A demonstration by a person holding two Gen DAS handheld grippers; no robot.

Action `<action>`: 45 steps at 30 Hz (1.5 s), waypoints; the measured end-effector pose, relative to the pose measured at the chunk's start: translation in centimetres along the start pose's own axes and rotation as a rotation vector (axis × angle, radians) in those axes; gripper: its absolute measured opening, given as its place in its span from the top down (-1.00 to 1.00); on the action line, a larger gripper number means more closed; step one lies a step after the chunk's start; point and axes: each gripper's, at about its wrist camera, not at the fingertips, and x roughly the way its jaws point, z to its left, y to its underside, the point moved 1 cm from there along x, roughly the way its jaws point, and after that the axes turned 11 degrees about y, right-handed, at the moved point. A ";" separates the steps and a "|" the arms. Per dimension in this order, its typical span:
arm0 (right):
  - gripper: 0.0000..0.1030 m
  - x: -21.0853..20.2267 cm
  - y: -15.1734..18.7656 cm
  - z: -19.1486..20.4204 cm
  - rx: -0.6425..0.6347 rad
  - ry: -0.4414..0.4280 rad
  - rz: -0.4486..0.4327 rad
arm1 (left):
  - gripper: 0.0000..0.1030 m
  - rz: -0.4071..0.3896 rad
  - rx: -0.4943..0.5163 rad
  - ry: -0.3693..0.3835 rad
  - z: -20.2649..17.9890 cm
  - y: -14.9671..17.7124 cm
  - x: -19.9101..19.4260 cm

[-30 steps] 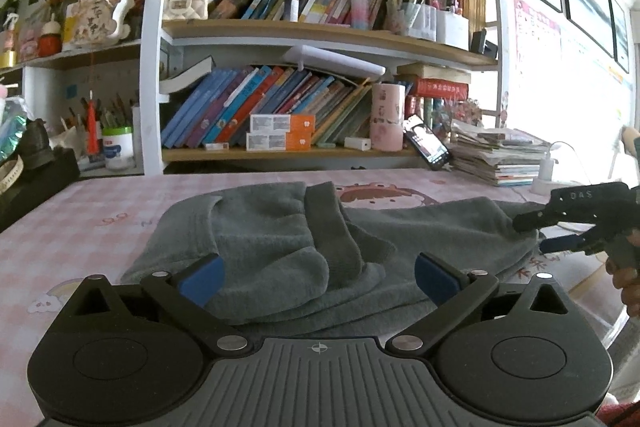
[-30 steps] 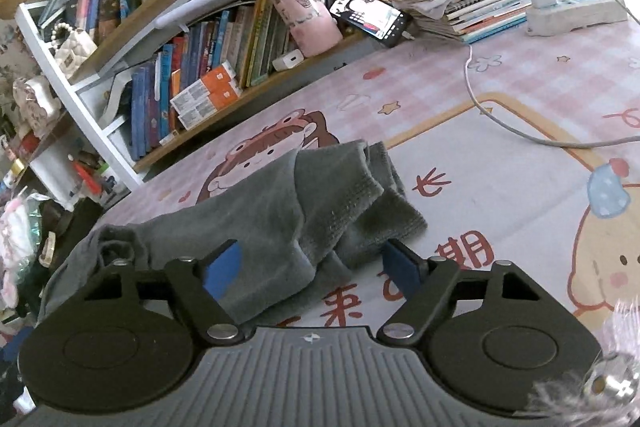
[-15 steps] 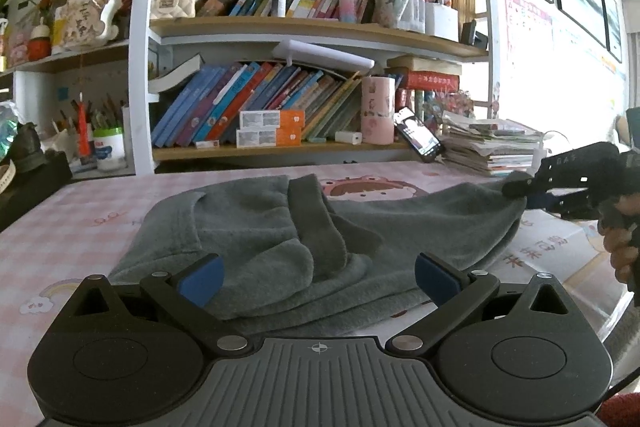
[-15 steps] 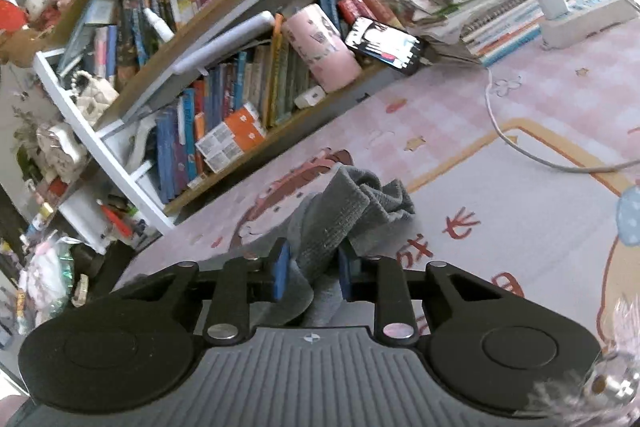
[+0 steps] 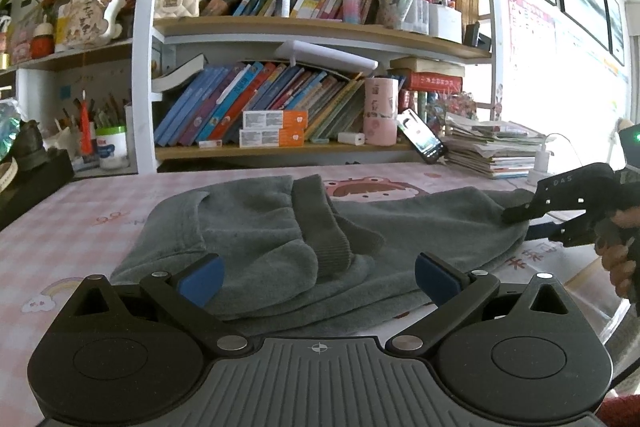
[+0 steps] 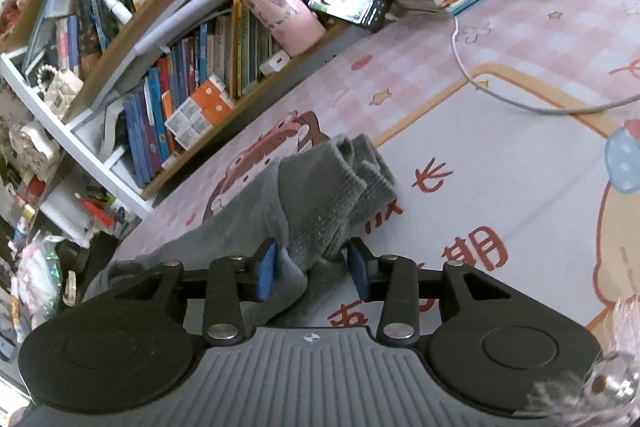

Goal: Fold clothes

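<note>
On the pink checked table mat (image 5: 68, 223) the grey fleece garment (image 5: 256, 231) lies partly folded, the right gripper (image 6: 312, 269) pinches its ribbed end loosely, the left gripper (image 5: 318, 277) hovers wide apart, so next probably a firmer pinch before folding over.

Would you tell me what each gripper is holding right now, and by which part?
The right gripper pinches the grey garment near its ribbed end. The left gripper is open, holding nothing.

Crammed bookshelf (image 5: 320, 27) (white frame) behind pink-checked table (image 5: 72, 223); bright daylight.
</note>
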 end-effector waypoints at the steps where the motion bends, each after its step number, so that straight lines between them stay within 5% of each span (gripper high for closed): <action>1: 0.26 0.1 0.0 0.2 -0.009 0.003 -0.002 | -0.99 -0.003 -0.003 0.002 0.0 0.0 0.0; 7: 0.26 0.9 -0.5 1.0 -0.026 0.033 0.002 | -0.99 -0.018 -0.026 0.012 0.5 0.3 -0.3; 10: 0.41 1.2 -0.6 1.2 -0.013 0.059 -0.008 | -0.99 -0.023 -0.027 0.000 0.7 0.5 -0.4; 20: 0.60 -1.4 -1.1 4.3 -0.035 -0.009 -0.105 | -0.99 -0.068 -0.084 -0.010 2.6 1.0 -1.2; 31: 0.62 -6.0 0.0 16.9 -0.343 -0.198 -0.232 | -0.99 -0.190 -0.181 0.016 5.0 1.2 -3.4; 37: 0.62 -7.0 3.0 24.5 -0.539 -0.304 -0.272 | -0.99 -0.253 -0.271 -0.077 8.2 1.1 -5.8; 41: 0.65 -6.5 6.7 28.5 -0.698 -0.388 -0.219 | -0.99 -0.306 -0.360 -0.148 10.7 1.4 -7.5; 45: 0.65 -3.9 11.4 30.8 -0.835 -0.410 -0.060 | -0.99 -0.362 -0.418 -0.196 12.4 1.7 -9.0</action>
